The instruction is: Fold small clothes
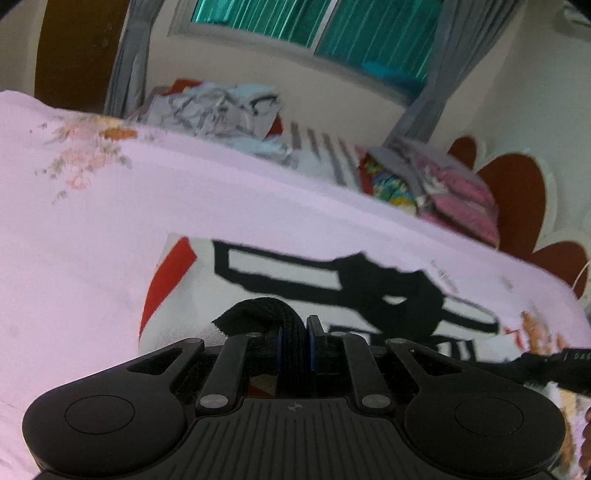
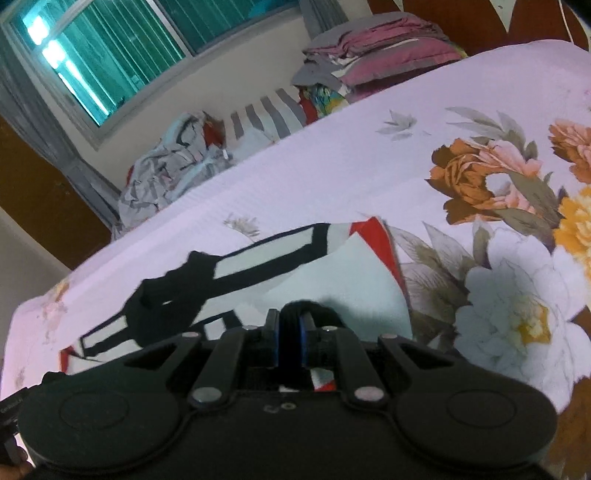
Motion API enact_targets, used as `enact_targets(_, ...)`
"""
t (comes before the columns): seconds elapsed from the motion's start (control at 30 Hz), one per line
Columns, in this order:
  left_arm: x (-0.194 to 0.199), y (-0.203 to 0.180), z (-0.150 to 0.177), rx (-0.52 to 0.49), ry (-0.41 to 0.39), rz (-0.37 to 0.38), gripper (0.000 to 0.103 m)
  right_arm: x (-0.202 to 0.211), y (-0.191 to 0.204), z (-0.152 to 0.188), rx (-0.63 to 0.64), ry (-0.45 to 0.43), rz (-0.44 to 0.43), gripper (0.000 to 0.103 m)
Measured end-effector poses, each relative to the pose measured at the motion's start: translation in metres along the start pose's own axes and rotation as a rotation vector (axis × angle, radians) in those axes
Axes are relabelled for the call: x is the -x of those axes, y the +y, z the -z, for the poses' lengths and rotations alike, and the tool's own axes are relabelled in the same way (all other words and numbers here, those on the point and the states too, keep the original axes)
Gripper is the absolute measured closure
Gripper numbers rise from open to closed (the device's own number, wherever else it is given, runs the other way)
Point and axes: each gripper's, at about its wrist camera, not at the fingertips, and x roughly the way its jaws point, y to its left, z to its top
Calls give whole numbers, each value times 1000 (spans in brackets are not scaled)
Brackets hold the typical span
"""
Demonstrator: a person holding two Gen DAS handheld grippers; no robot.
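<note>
A small white garment (image 1: 288, 266) with black bands and red patches lies on the pink floral bedsheet (image 1: 92, 229). My left gripper (image 1: 293, 325) is shut on the garment's black hem, which bunches up between the blue pads. In the right wrist view the same garment (image 2: 332, 273) spreads ahead and to the left, and my right gripper (image 2: 290, 317) is shut on another part of its black edge. Both grippers hold the near edge low over the bed.
A crumpled heap of grey and light blue clothes (image 1: 221, 107) lies at the far side of the bed, also in the right wrist view (image 2: 173, 166). A stack of folded pink and grey clothes (image 2: 373, 55) sits near the headboard. A window with teal blinds (image 1: 314, 22) is behind.
</note>
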Motion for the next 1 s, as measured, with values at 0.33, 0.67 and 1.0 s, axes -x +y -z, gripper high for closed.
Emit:
enact_targets(0.33,16,12,-11,-23,-43,80,17,4,-7,-17,101,-80,13,45)
enact_targets(0.67,-21,3,-2,-130,37,35,21,-26,5,-9,235,-15,-33,45)
enact_targets(1.0,-29,4,2,-182,45,-4,98,-39,20,-1,365,27,-44,79)
